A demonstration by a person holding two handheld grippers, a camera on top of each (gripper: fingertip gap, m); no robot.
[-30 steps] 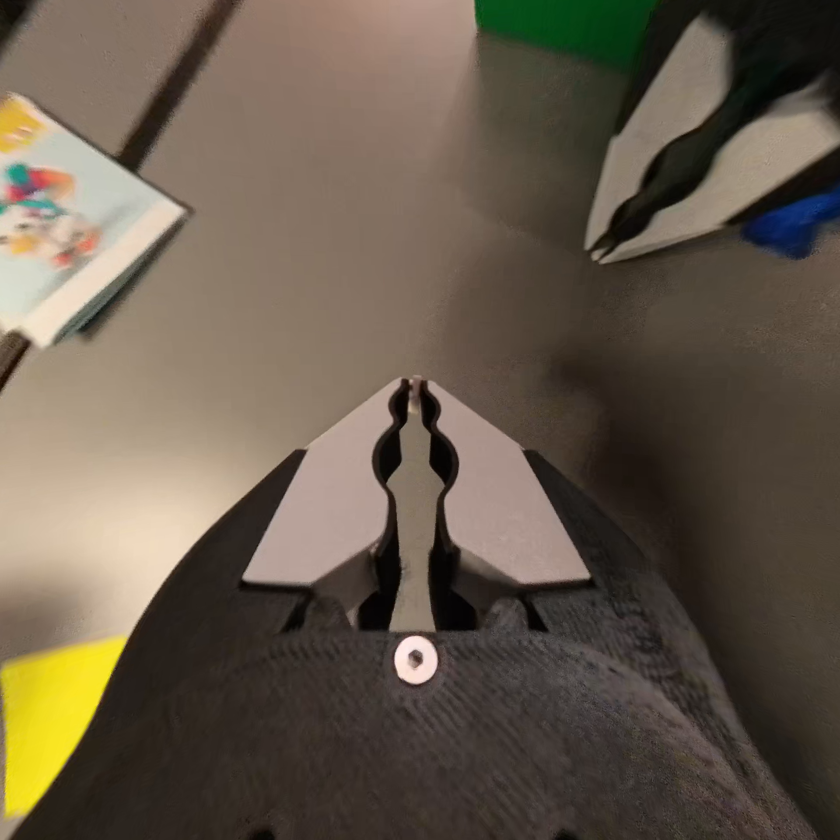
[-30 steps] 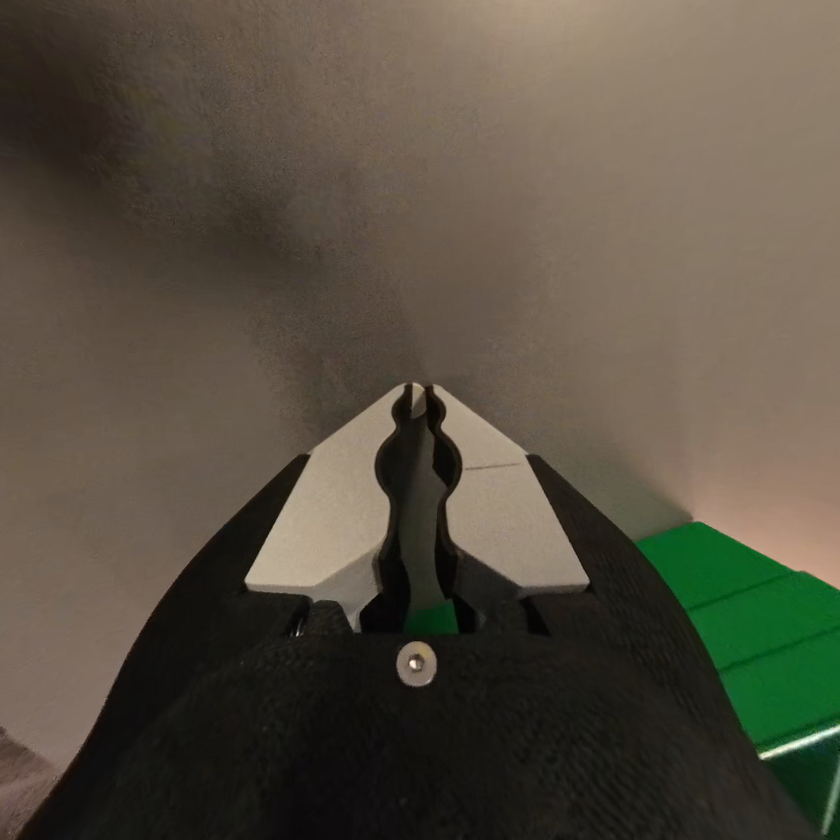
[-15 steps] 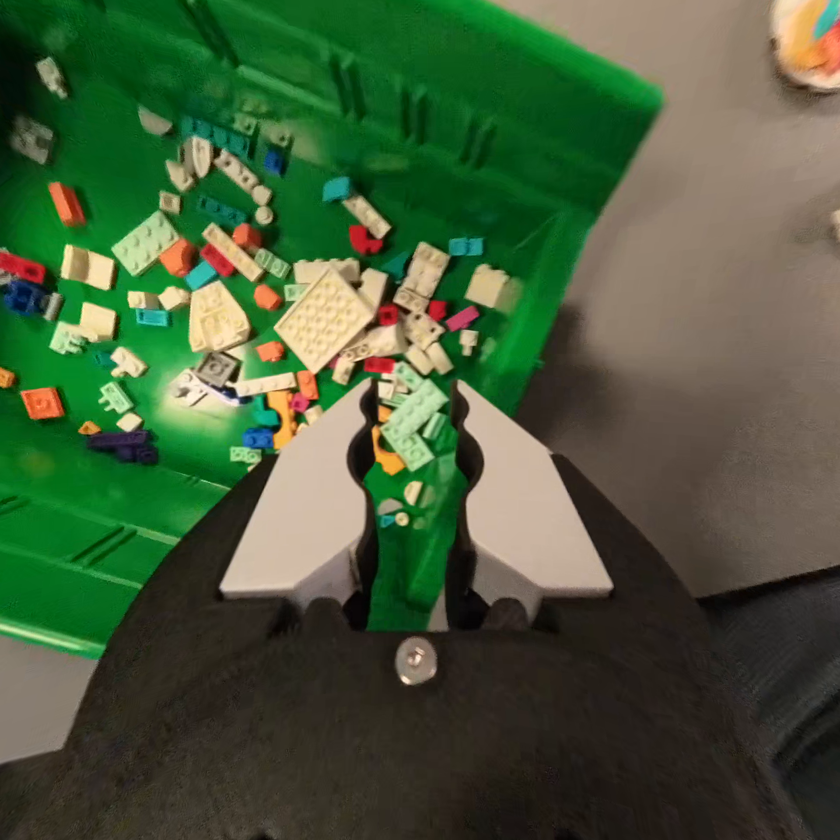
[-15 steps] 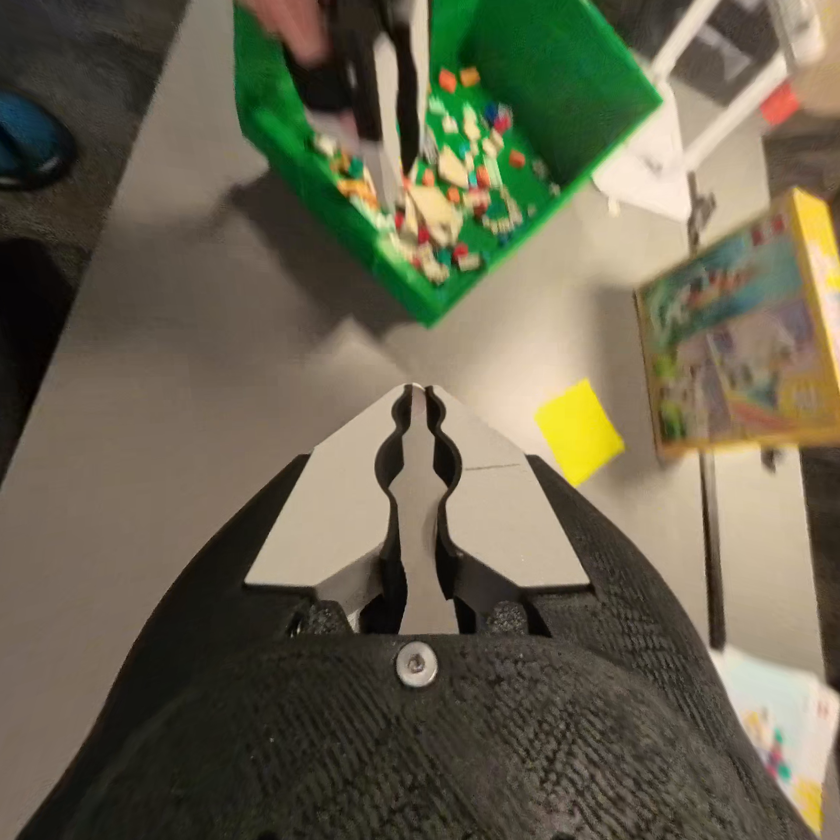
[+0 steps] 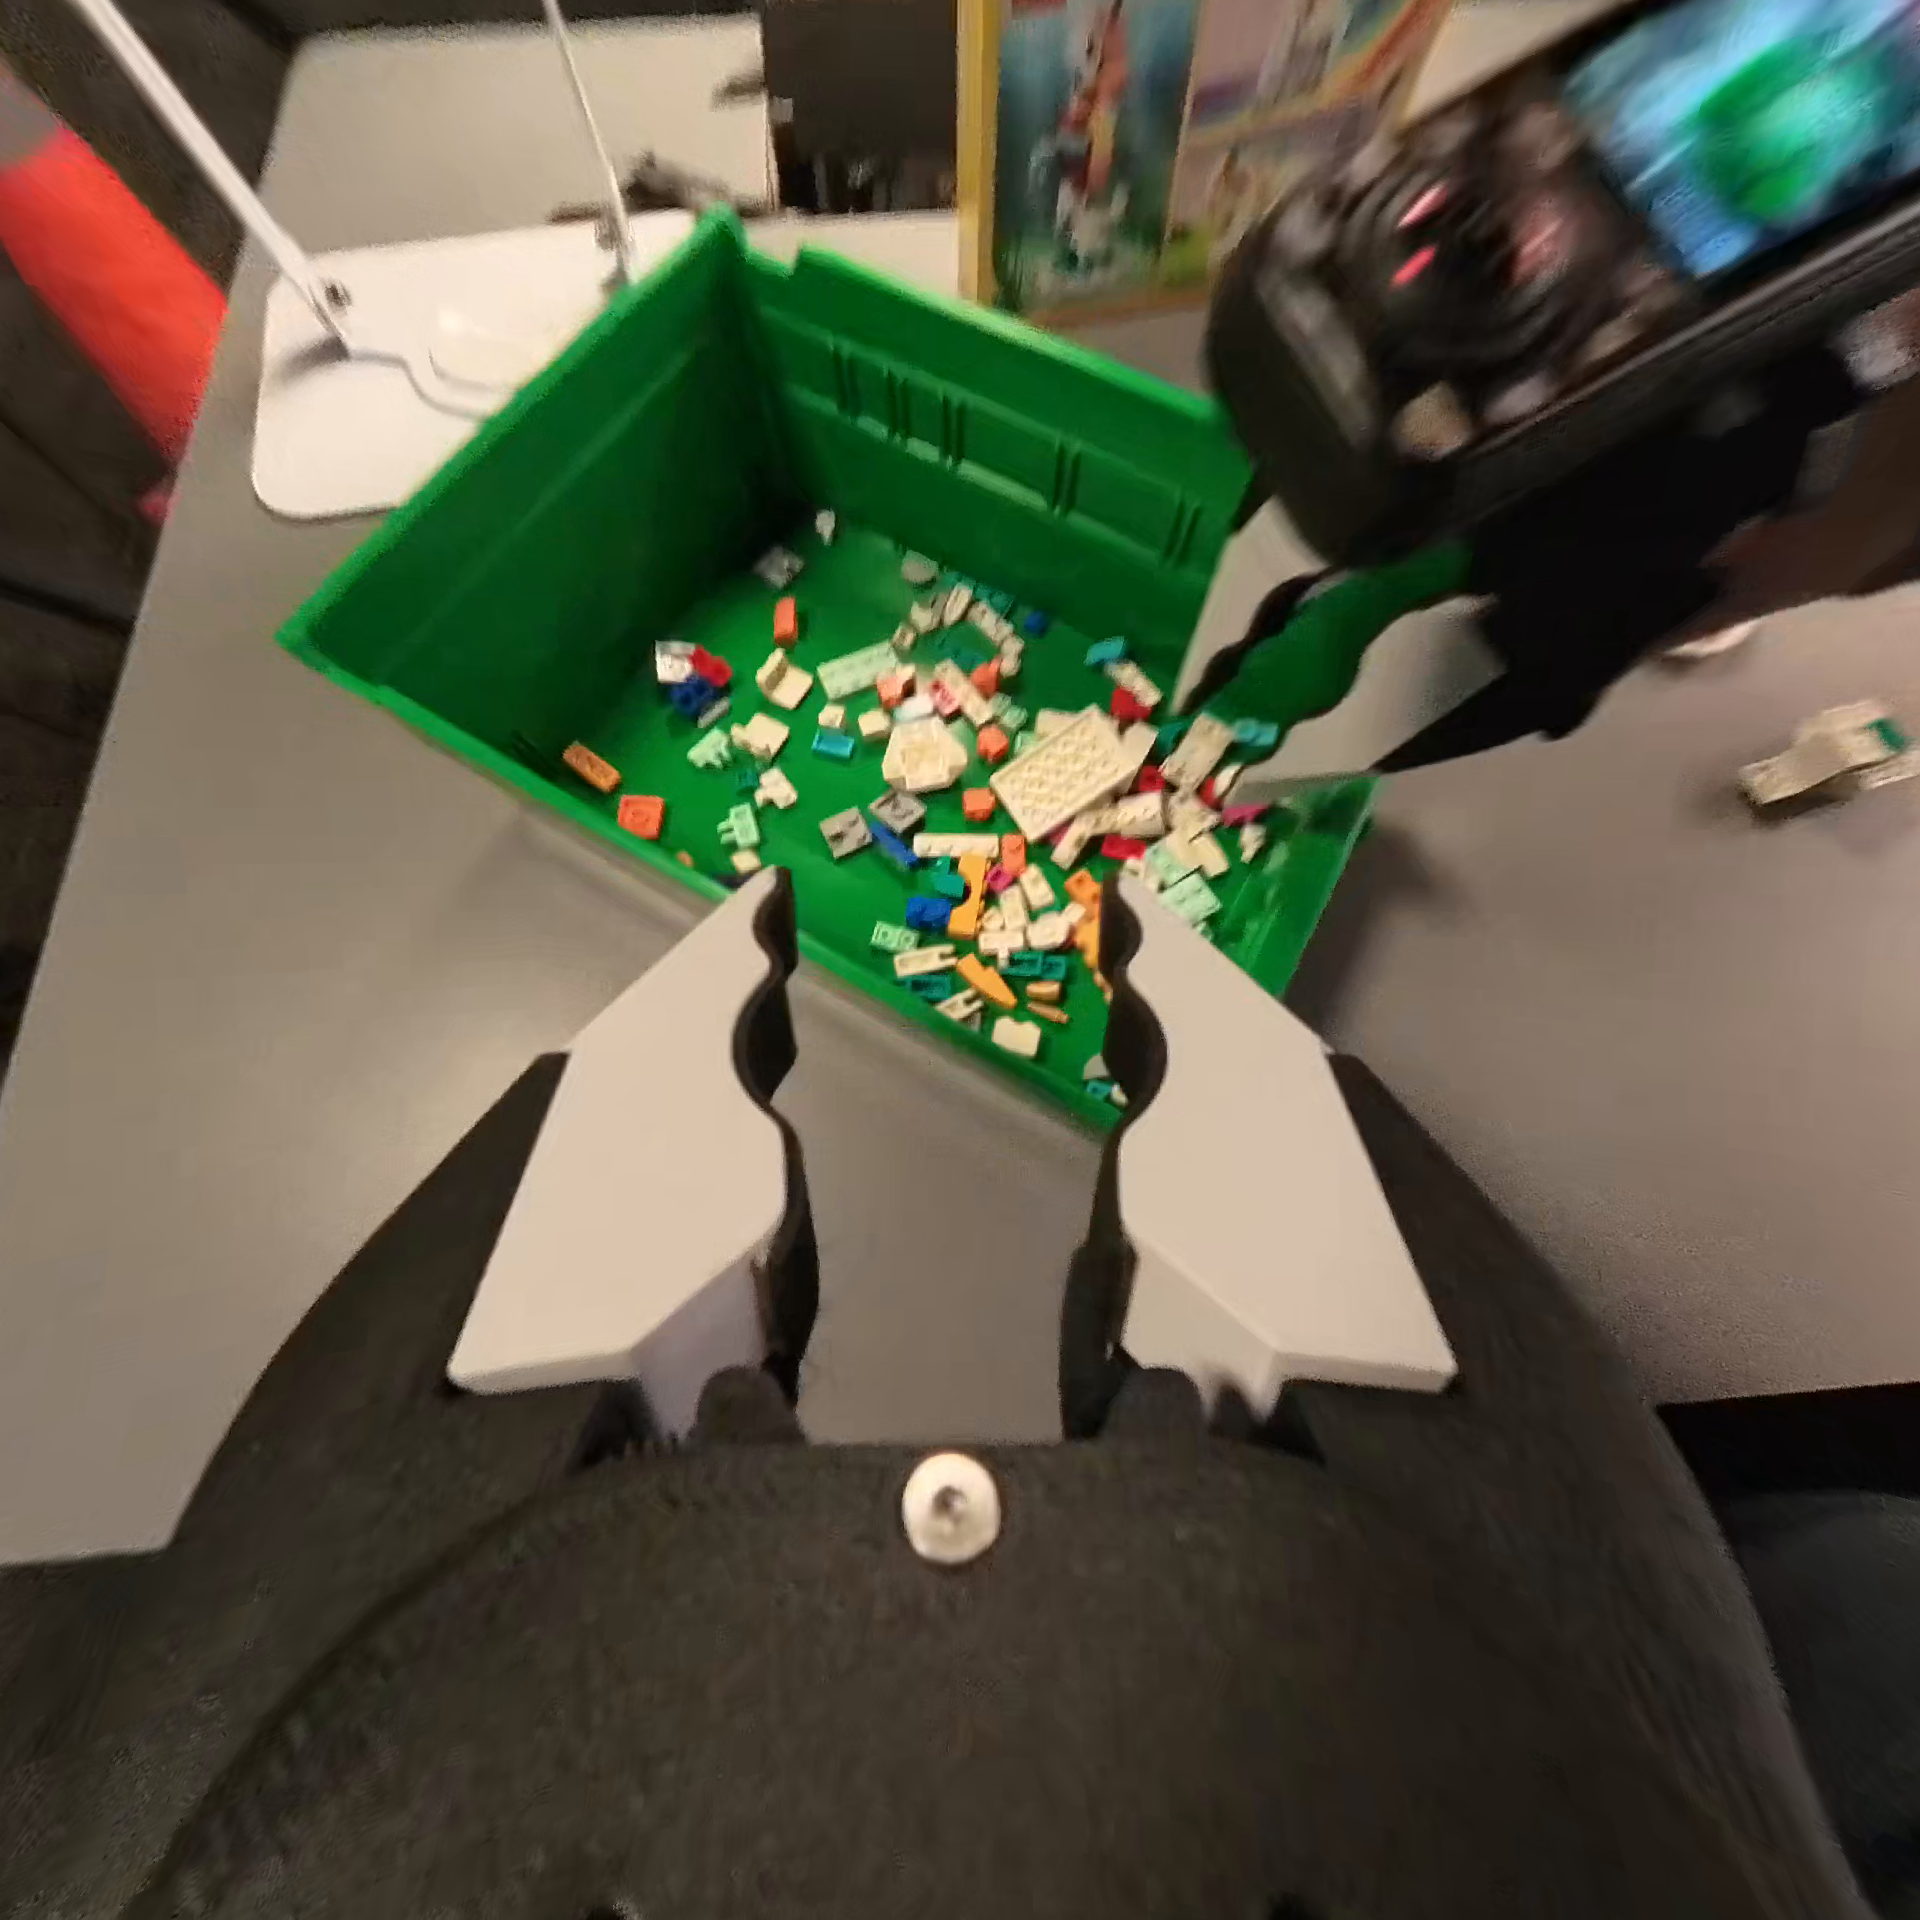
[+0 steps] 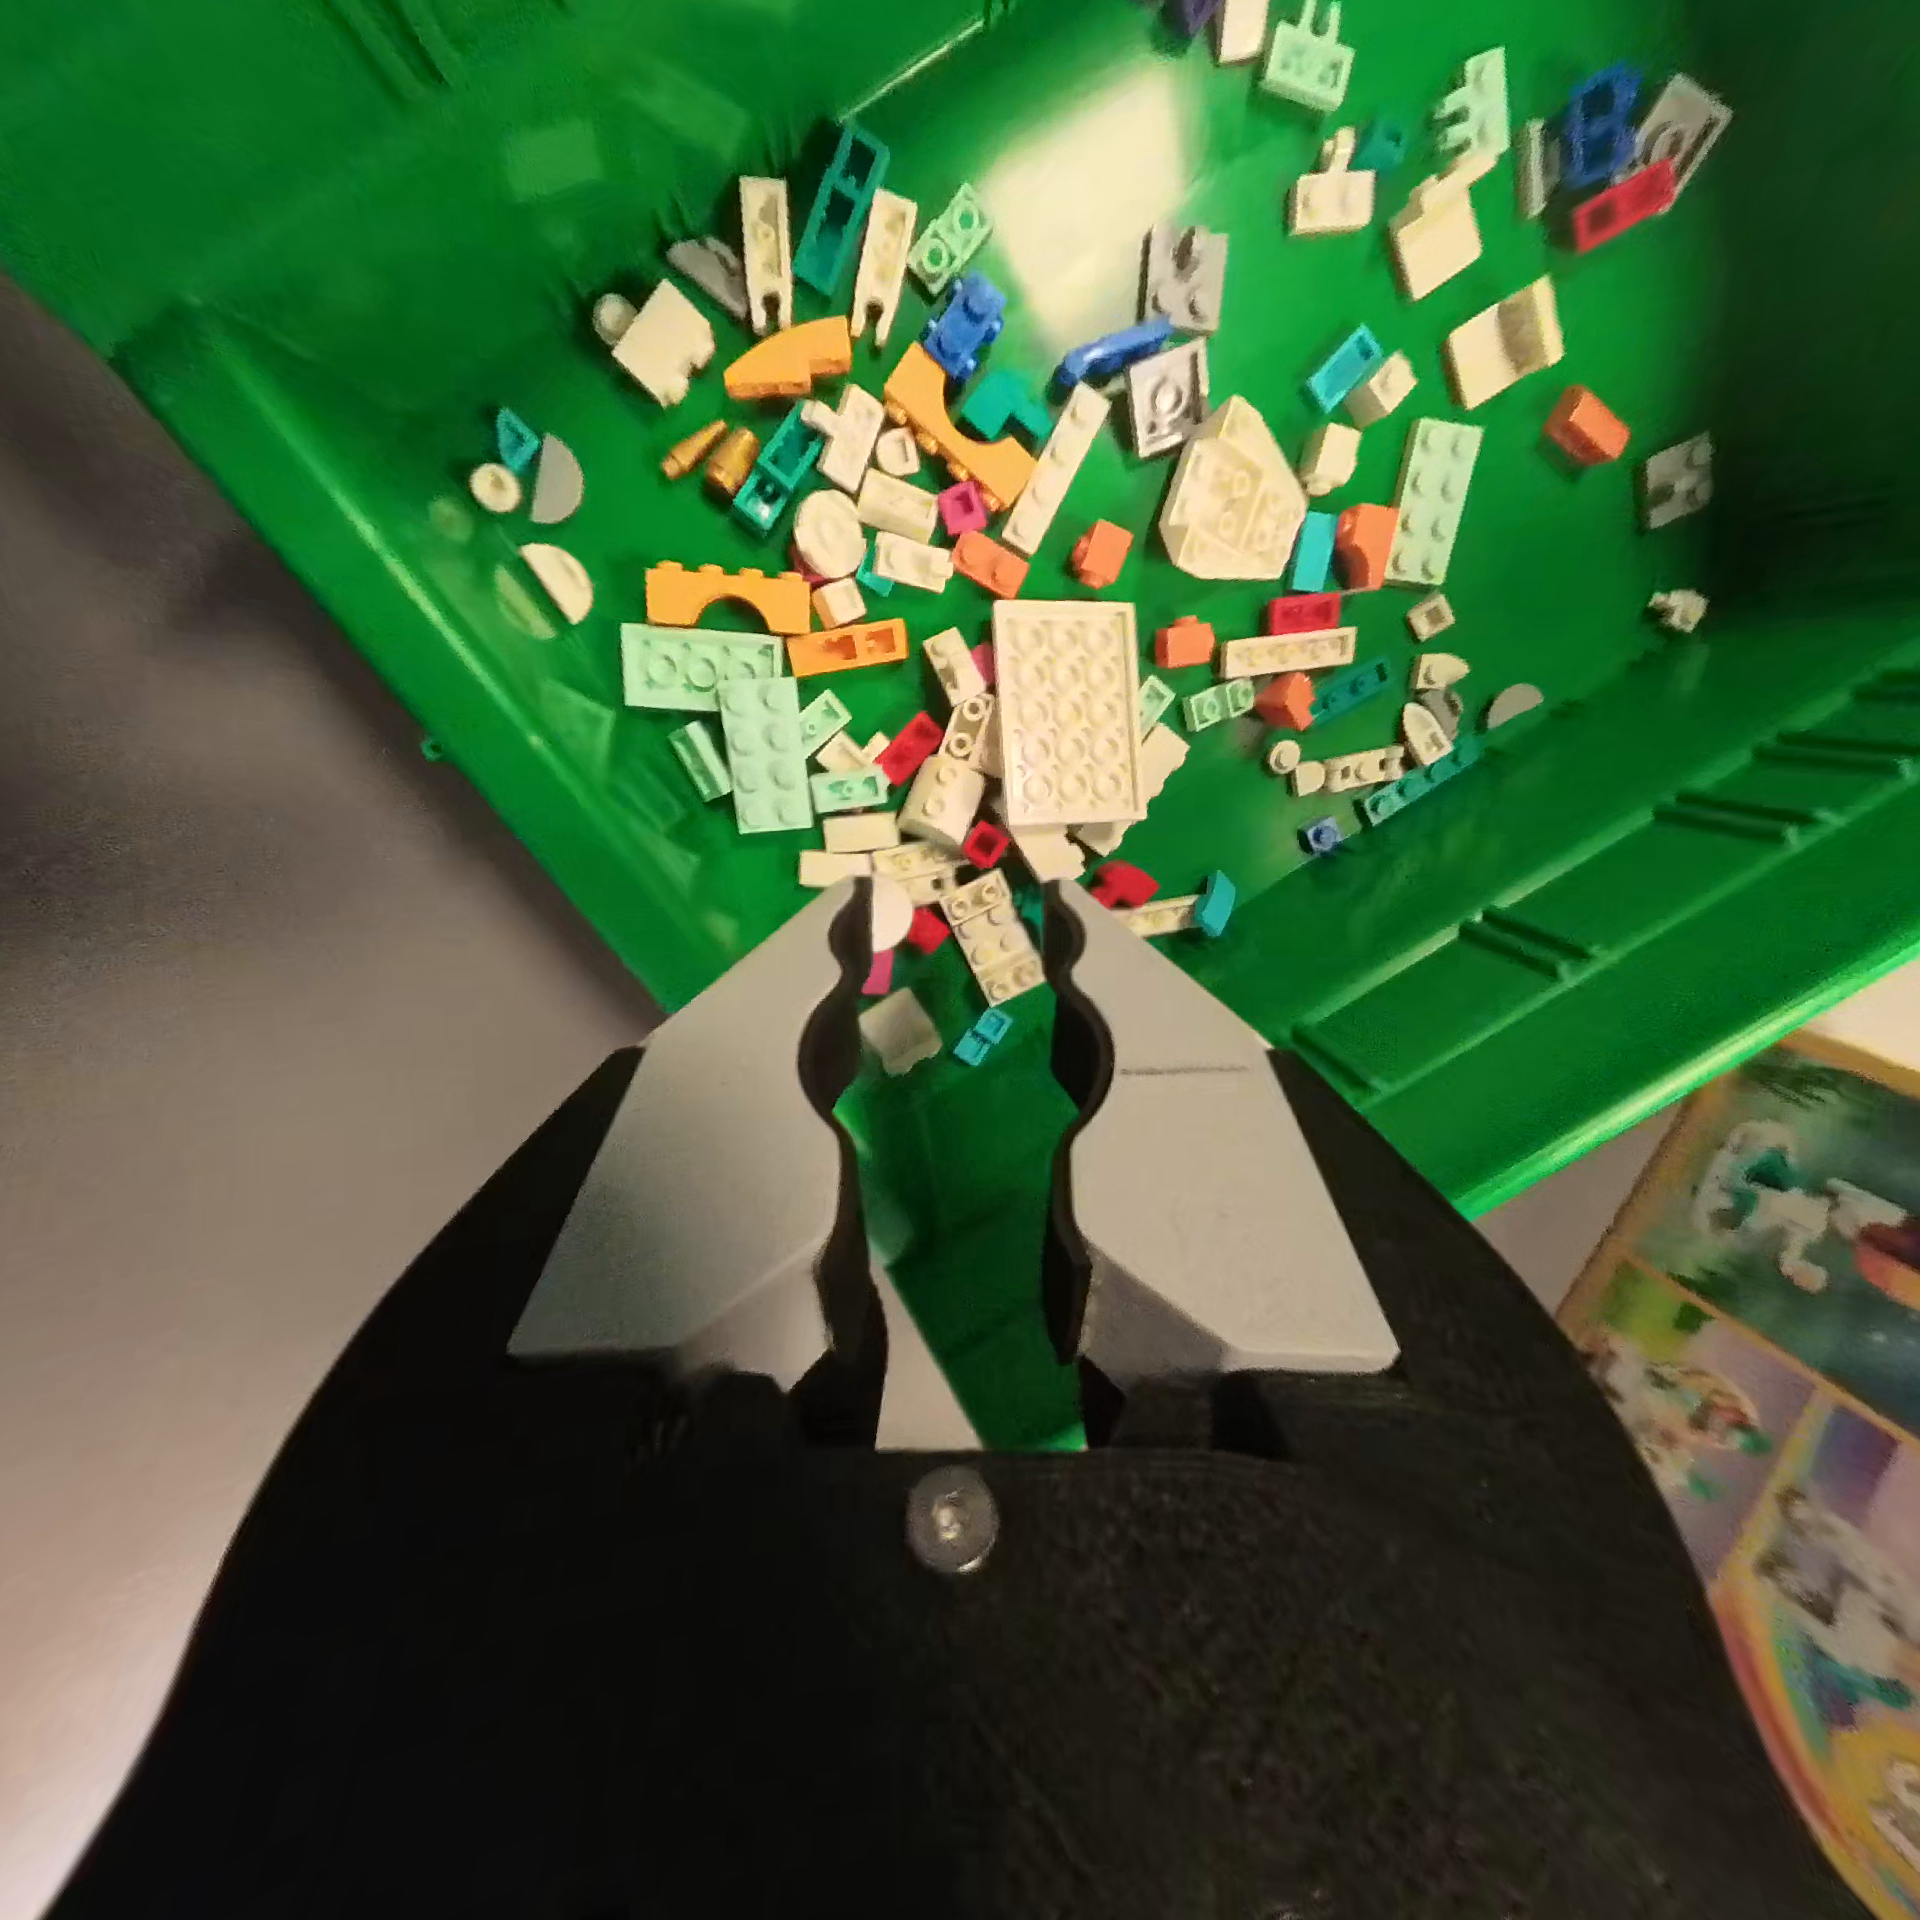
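Note:
A green plastic bin (image 5: 582,520) sits on the grey table and holds several loose toy bricks in white, mint, orange, red, teal and blue. My left gripper (image 5: 948,894) is open wide and empty, held above the bin's near wall. My right gripper (image 6: 956,899) is open, with its tips low over the brick pile at the bin's corner. Small white plates (image 6: 992,935) lie between its fingers, just below a large white studded plate (image 6: 1065,717). In the left wrist view the right gripper (image 5: 1216,748) reaches into the bin's right corner.
A white lamp base (image 5: 416,395) stands behind the bin. A colourful picture box (image 5: 1091,156) is at the back, and it also shows in the right wrist view (image 6: 1766,1351). A small brick assembly (image 5: 1829,753) lies on the table to the right. The table's front edge is close below. To the small brick assembly (image 5: 1829,753): right tips about 25 cm, left tips about 35 cm.
My left gripper has drawn back out of the bin and opened wide. My right gripper has moved from over the table into the bin's corner and opened.

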